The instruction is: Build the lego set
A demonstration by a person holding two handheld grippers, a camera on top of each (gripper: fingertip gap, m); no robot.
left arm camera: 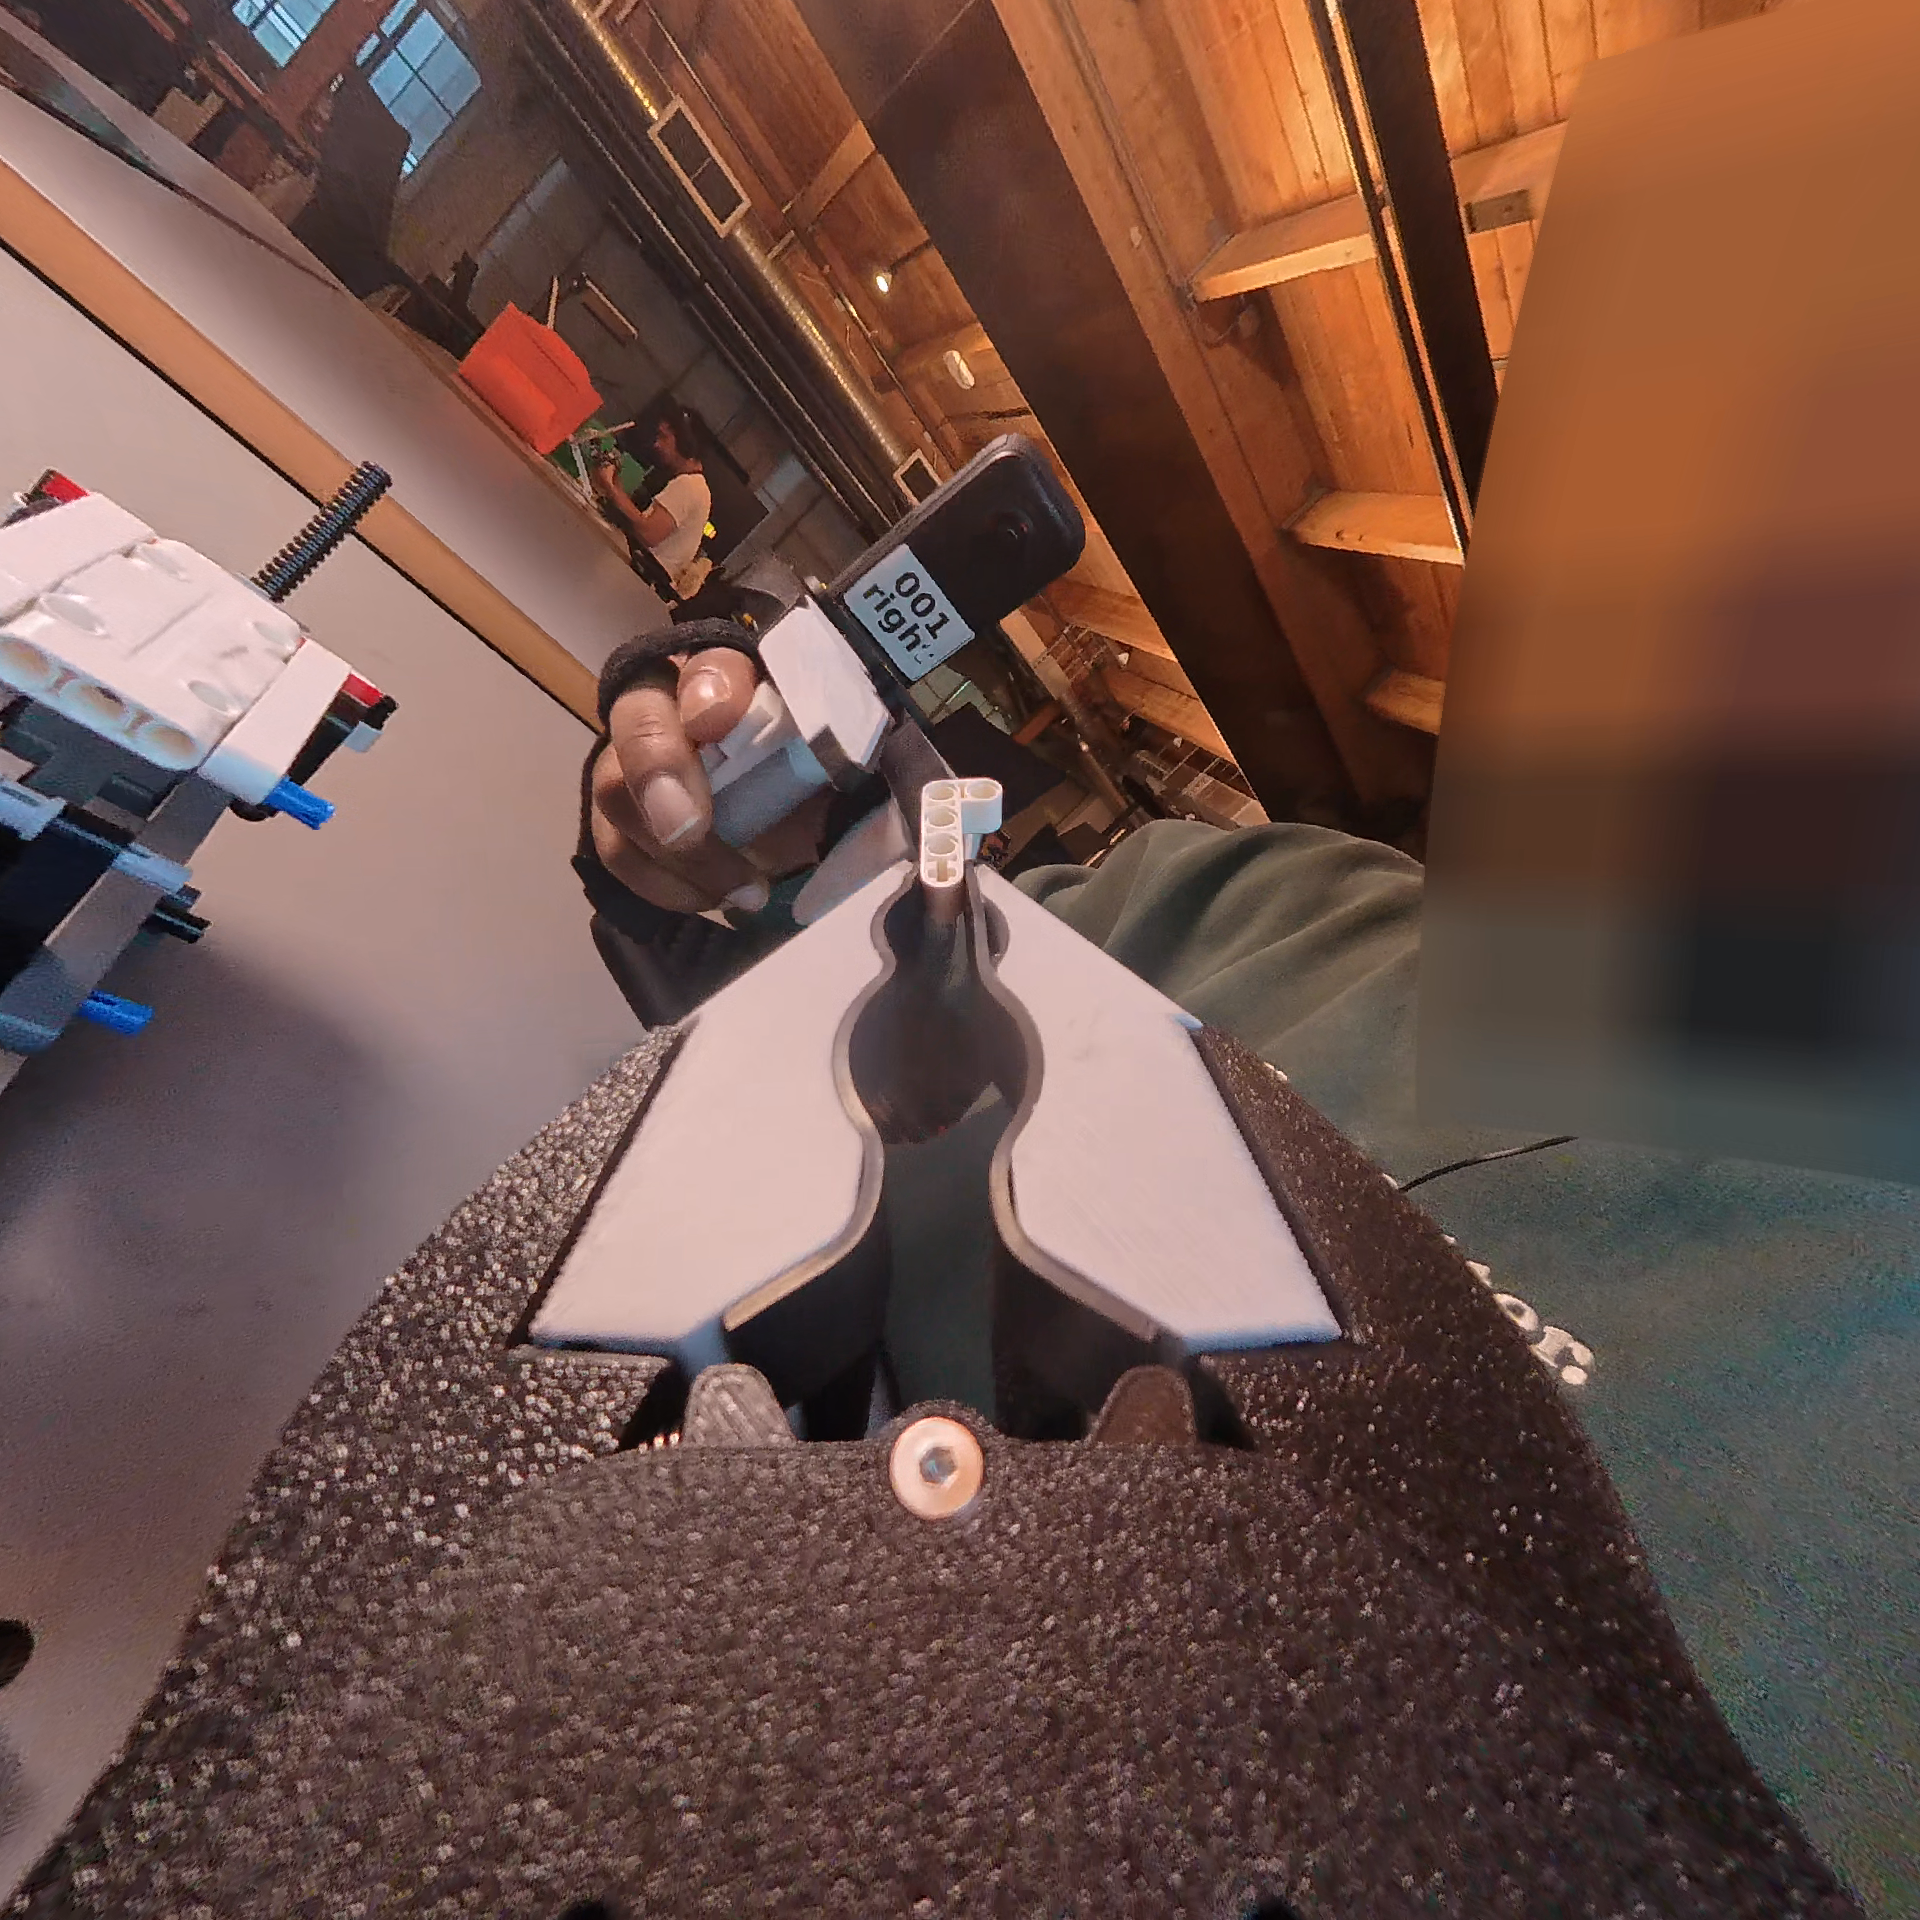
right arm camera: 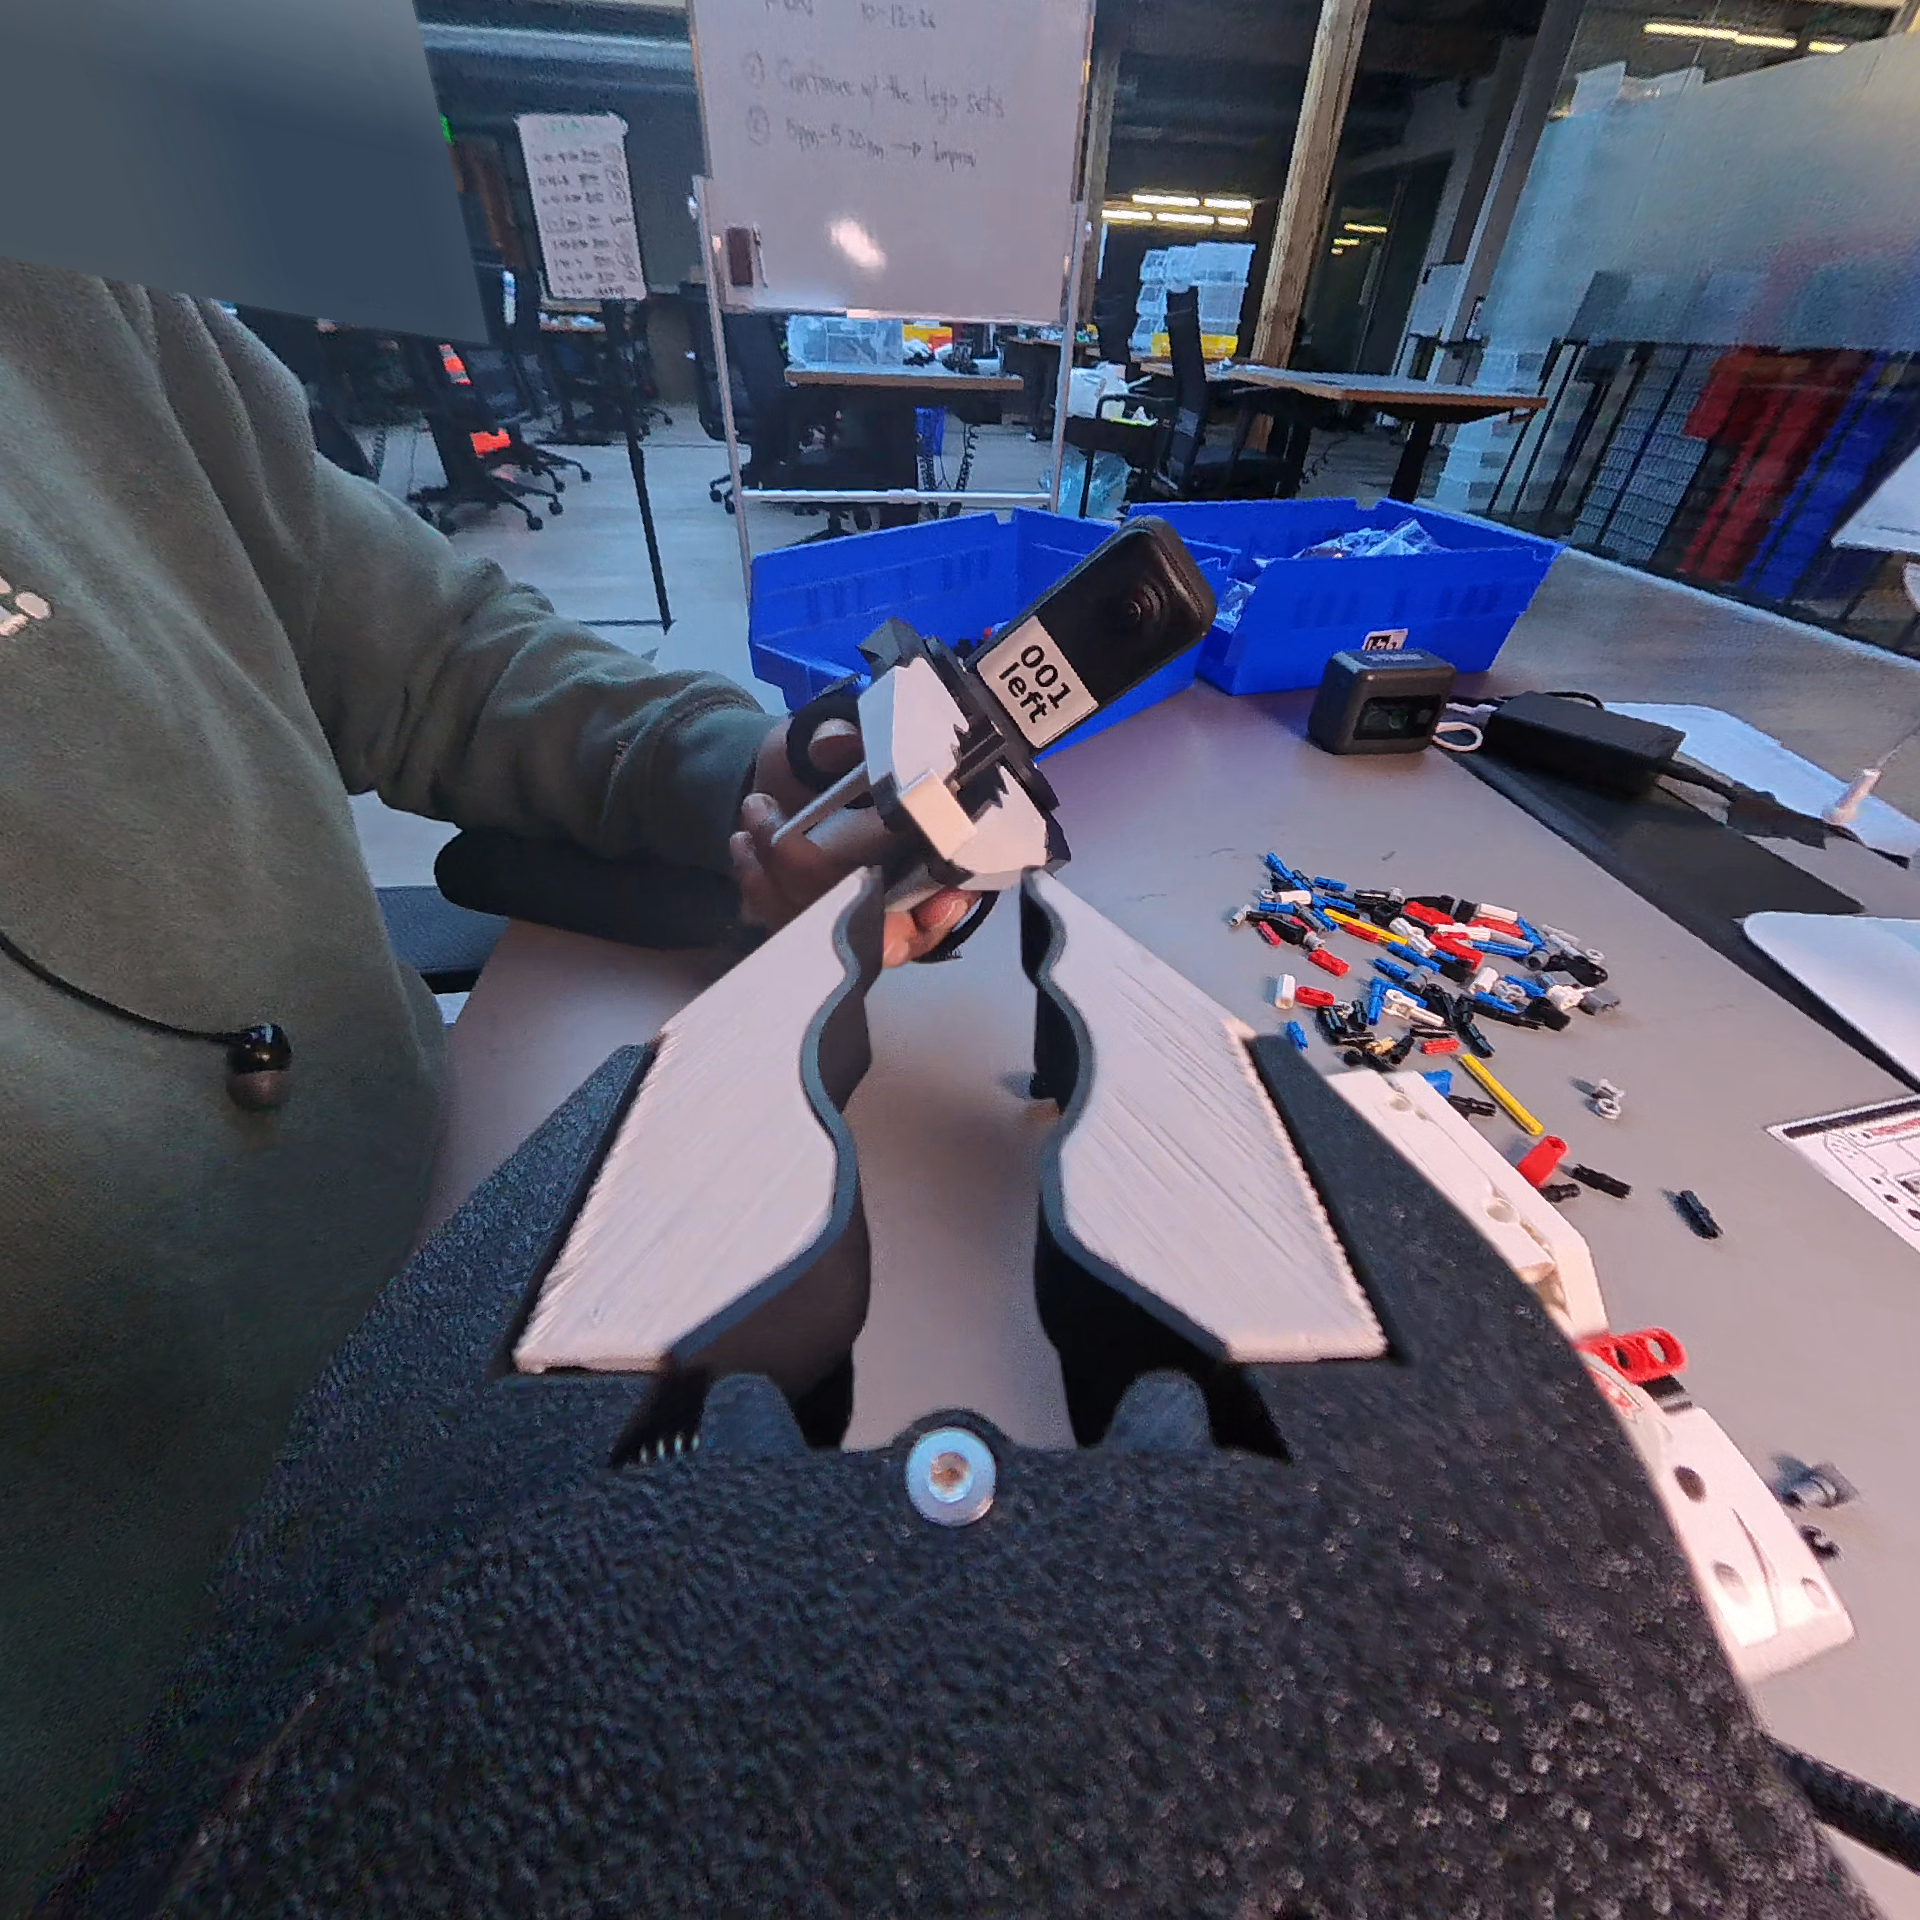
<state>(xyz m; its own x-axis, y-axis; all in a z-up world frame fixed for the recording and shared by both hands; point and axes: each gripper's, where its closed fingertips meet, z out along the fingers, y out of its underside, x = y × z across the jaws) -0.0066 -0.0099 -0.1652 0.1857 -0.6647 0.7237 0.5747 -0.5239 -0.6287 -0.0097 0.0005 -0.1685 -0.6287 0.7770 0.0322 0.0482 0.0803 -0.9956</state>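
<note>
The grey worktop [right arm camera: 1351, 831] carries two blue bins [right arm camera: 1371, 592] at its far edge. The half-built white model [left arm camera: 156, 665] stands at the left of the left wrist view, blue pins jutting from its side; in the right wrist view part of it shows at the near right. A scatter of loose pins and connectors [right arm camera: 1423, 966] lies to the right of the middle.

The left tool [left arm camera: 951, 883] is raised off the worktop, pinched narrow on a small white L-shaped beam [left arm camera: 951, 826] at its very tips. The right tool [right arm camera: 945, 904] gapes wide and empty, pointed toward the left tool.

The hold on the beam is shallow, by judgement: a sideways nudge during a hand-over, or an early release, could twist it free and drop it among the loose parts.
</note>
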